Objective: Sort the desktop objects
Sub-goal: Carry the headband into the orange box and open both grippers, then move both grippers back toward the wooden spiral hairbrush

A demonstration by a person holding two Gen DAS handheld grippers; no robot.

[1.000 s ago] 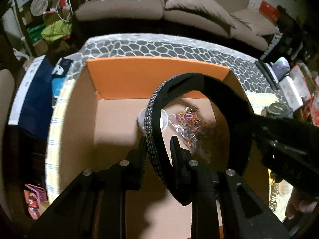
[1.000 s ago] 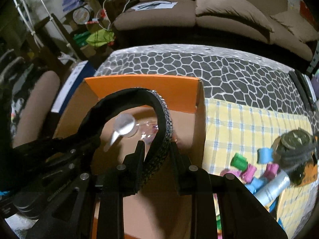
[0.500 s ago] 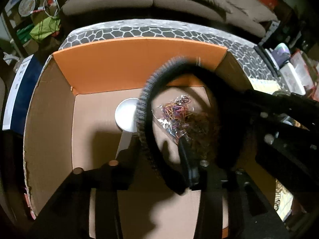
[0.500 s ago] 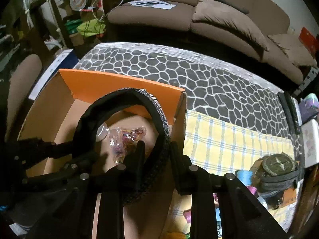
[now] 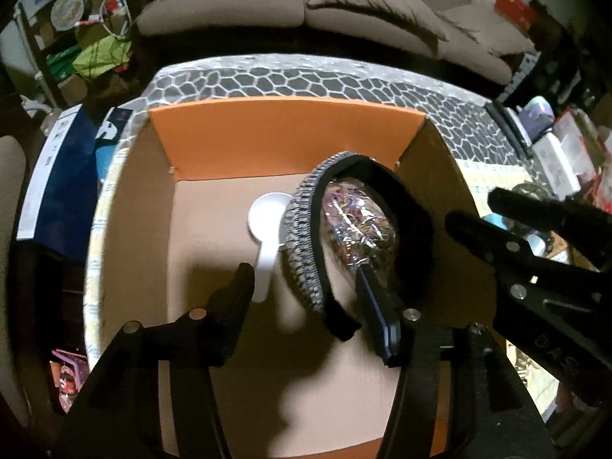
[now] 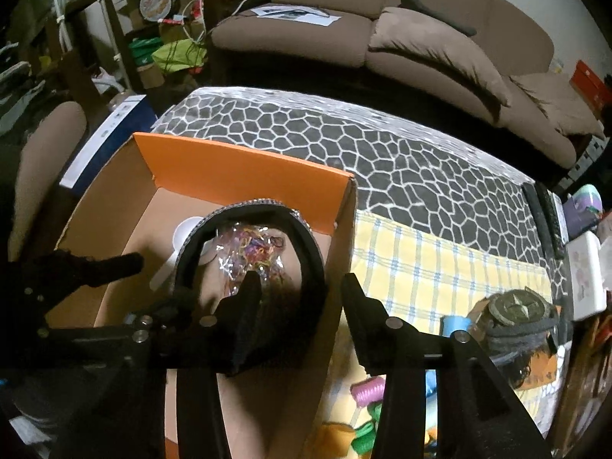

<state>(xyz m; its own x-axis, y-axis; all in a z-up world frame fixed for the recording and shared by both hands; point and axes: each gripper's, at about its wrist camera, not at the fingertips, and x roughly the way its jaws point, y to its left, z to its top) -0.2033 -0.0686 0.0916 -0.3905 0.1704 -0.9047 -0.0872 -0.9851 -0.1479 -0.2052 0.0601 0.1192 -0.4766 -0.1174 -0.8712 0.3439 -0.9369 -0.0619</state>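
Observation:
A black headband with a studded edge (image 5: pixel 306 229) lies in the orange cardboard box (image 5: pixel 283 141), arched over a clear bag of coloured rubber bands (image 5: pixel 359 222) and beside a white spoon (image 5: pixel 267 225). My left gripper (image 5: pixel 302 283) is open above the box floor, its fingers either side of the headband's near end. My right gripper (image 6: pixel 298 287) is open over the box's right wall (image 6: pixel 340 252); the headband (image 6: pixel 310 252) is free of it. The right gripper also shows in the left wrist view (image 5: pixel 535 244).
On the yellow checked cloth (image 6: pixel 428 267) right of the box lie coloured hair rollers (image 6: pixel 367 386), a blue cup (image 6: pixel 455 325) and a dark round item with cord (image 6: pixel 520 310). A patterned grey tabletop (image 6: pixel 382 153) and brown sofa (image 6: pixel 382 26) lie beyond.
Both grippers opened and let go of the headband, which dropped into the box over the rubber-band bag. Both grippers pulled back slightly.

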